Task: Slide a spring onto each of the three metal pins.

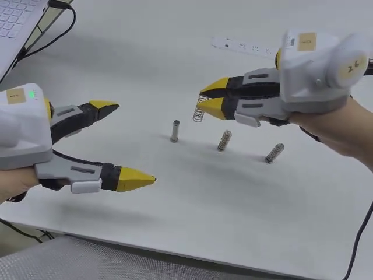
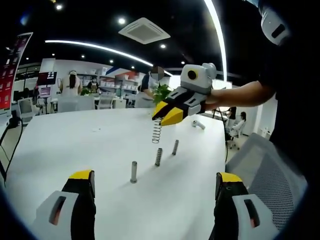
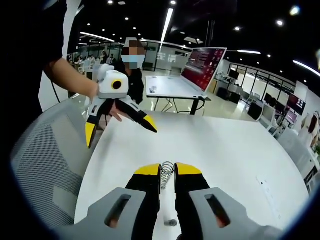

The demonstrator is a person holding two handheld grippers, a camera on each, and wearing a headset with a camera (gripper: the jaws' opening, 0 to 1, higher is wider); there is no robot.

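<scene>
Three metal pins stand on the white table: a bare pin (image 1: 175, 130) on the left, a middle pin (image 1: 224, 140) with a spring on it, and a right pin (image 1: 274, 153) with a spring on it. My right gripper (image 1: 205, 98) is shut on a loose spring (image 1: 199, 109) that hangs above and right of the bare pin. The same spring (image 3: 167, 175) sits between the jaws in the right gripper view and hangs over the pins (image 2: 133, 171) as the spring (image 2: 157, 131) in the left gripper view. My left gripper (image 1: 127, 143) is open and holds nothing, left of the pins.
A laptop (image 1: 16, 20) and a black cable (image 1: 55, 35) lie at the far left corner. A white power strip (image 1: 243, 45) lies at the back of the table. A grey mesh chair (image 1: 76, 259) stands at the near edge.
</scene>
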